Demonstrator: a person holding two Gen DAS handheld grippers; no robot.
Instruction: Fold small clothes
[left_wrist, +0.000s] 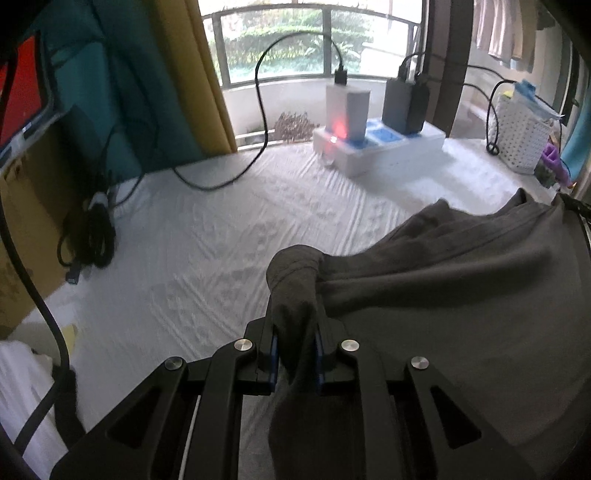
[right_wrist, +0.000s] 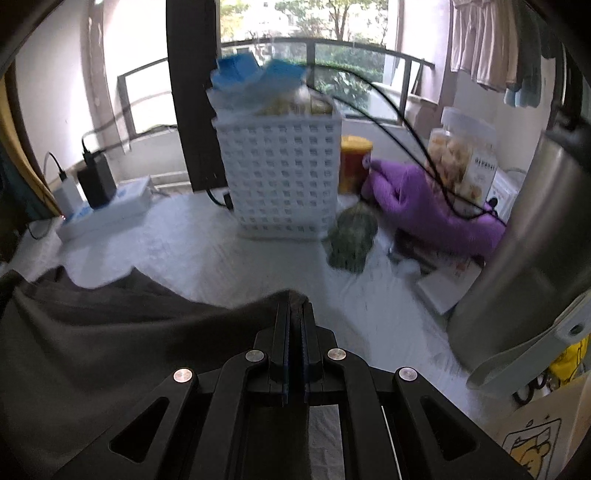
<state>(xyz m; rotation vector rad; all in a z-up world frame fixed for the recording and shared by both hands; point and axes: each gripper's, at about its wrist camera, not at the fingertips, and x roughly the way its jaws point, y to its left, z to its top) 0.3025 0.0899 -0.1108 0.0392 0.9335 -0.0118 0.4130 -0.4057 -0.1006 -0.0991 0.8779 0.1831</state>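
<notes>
In the left wrist view, a red screen (left_wrist: 18, 96) is seen at the far left edge above a cardboard box (left_wrist: 22, 221), and a bundle of black cable (left_wrist: 90, 236) is laid at the left side of the white sheet (left_wrist: 207, 236). Further right, a yellow curtain (left_wrist: 199, 70) is hung beside the window (left_wrist: 295, 40), and white and dark chargers are plugged into a white power strip (left_wrist: 376, 144) at the back of the sheet. A white basket (left_wrist: 521, 129) is placed at the far right. The left gripper (left_wrist: 295, 317) is clamped on a bunched corner of the dark grey garment (left_wrist: 461, 295), with cloth pinched between its fingers and hanging below them; the rest of the garment is spread to the right over the sheet. In the right wrist view, the same garment (right_wrist: 92, 332) is stretched across the lower left, and its other corner is gripped by the right gripper (right_wrist: 294, 314), whose fingers are pressed together on a thin edge of cloth. Behind it, the white basket (right_wrist: 280, 177) is seen near the middle, with a yellow can (right_wrist: 354, 162), a green bundle (right_wrist: 351, 240) and a purple soft item (right_wrist: 424, 203) to its right, and a metal cylinder (right_wrist: 528, 251) at the right edge.
</notes>
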